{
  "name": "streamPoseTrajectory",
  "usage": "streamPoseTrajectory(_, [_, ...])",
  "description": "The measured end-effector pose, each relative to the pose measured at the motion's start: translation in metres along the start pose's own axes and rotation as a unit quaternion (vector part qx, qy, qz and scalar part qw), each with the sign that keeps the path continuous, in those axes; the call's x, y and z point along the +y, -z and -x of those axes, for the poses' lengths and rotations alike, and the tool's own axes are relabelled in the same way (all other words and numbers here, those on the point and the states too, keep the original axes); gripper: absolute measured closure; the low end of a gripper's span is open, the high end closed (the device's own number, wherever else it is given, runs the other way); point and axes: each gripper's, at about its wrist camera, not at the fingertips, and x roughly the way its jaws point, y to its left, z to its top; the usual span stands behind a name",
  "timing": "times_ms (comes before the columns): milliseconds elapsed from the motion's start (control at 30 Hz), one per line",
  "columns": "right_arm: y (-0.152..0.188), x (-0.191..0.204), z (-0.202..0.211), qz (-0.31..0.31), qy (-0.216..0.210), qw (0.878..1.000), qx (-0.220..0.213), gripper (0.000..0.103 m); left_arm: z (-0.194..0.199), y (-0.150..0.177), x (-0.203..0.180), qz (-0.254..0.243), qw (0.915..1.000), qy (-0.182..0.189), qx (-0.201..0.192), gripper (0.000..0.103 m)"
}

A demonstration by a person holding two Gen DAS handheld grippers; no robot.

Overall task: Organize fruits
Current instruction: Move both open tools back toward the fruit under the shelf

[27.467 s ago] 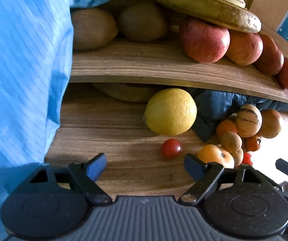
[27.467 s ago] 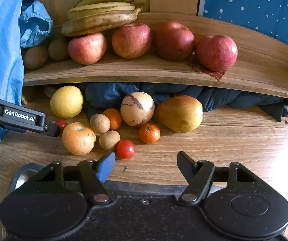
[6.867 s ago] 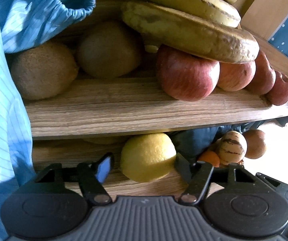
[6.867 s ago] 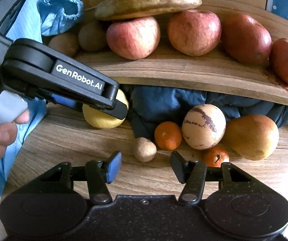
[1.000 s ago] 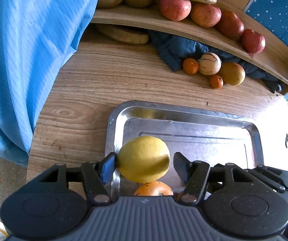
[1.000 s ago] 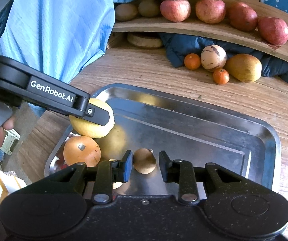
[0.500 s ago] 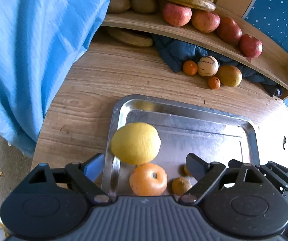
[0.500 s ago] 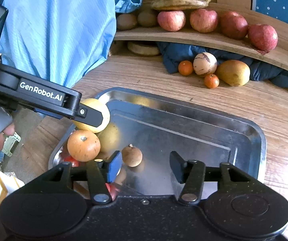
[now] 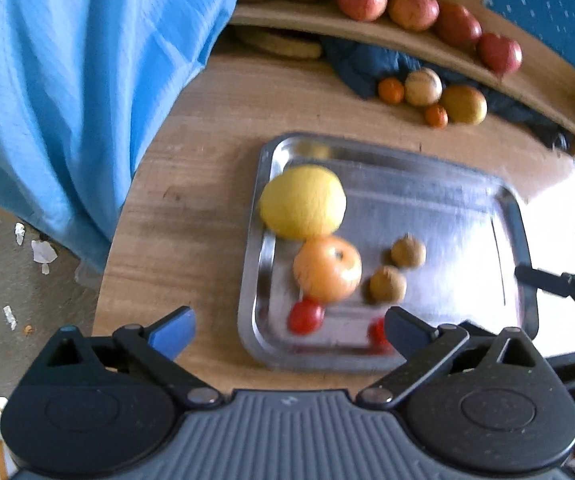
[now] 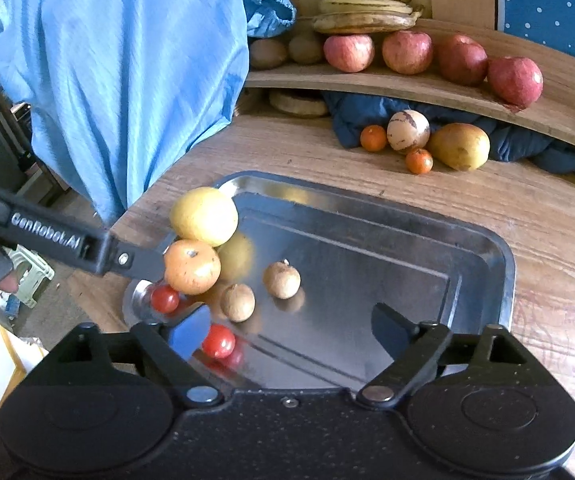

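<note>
Left wrist view: you've just let go of the big yellow lemon [image 9: 302, 201], now sitting in the shiny metal tray [image 9: 503, 216]. Your left gripper [image 9: 287, 326] and right gripper [image 10: 293, 326] are both spreading wider, empty. Next batch waits under the wooden shelf [image 10: 427, 86].

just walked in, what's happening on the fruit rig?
A person with a gripper in each hand is moving fruit from the wooden table into a metal tray. Both the left gripper and right gripper are opening with nothing between their fingers. The tray holds a lemon, an orange fruit, two small brown fruits and two cherry tomatoes. Two tangerines, a striped melon and a pear wait below the shelf.
</note>
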Motion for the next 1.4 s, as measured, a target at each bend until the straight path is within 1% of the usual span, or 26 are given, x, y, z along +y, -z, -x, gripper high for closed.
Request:
streamPoseTrajectory(133, [0.006,0.001,0.009,0.010,0.007,1.000,0.014,0.003,-0.004,0.009,-0.003,-0.030,0.9987,-0.017,0.038,0.001])
streamPoseTrajectory(267, [0.010,0.005,0.014,0.035,0.054,0.997,0.038,0.002,-0.008,0.015,-0.009,-0.052,0.9965,-0.027,0.061,0.001])
streamPoseTrajectory(400, [0.018,-0.001,0.016,0.031,0.077,0.995,0.060,0.001,-0.009,0.018,-0.018,-0.073,0.9942,-0.034,0.072,0.001])
streamPoseTrajectory(500, [0.023,-0.006,0.021,0.021,0.089,0.994,0.062,0.001,-0.007,0.015,-0.025,-0.085,0.9933,-0.034,0.070,0.001])
streamPoseTrajectory(800, [0.025,-0.021,0.033,-0.014,0.113,0.992,0.048,0.001,-0.001,-0.001,-0.049,-0.126,0.9900,-0.035,0.053,0.001])
streamPoseTrajectory(967, [0.021,-0.029,0.035,-0.030,0.123,0.991,0.038,0.001,-0.001,-0.015,-0.058,-0.143,0.9881,-0.038,0.043,0.001])
streamPoseTrajectory(1400, [0.002,-0.053,0.028,-0.059,0.147,0.987,0.026,0.001,-0.018,-0.056,-0.075,-0.173,0.9839,-0.029,0.035,0.001])
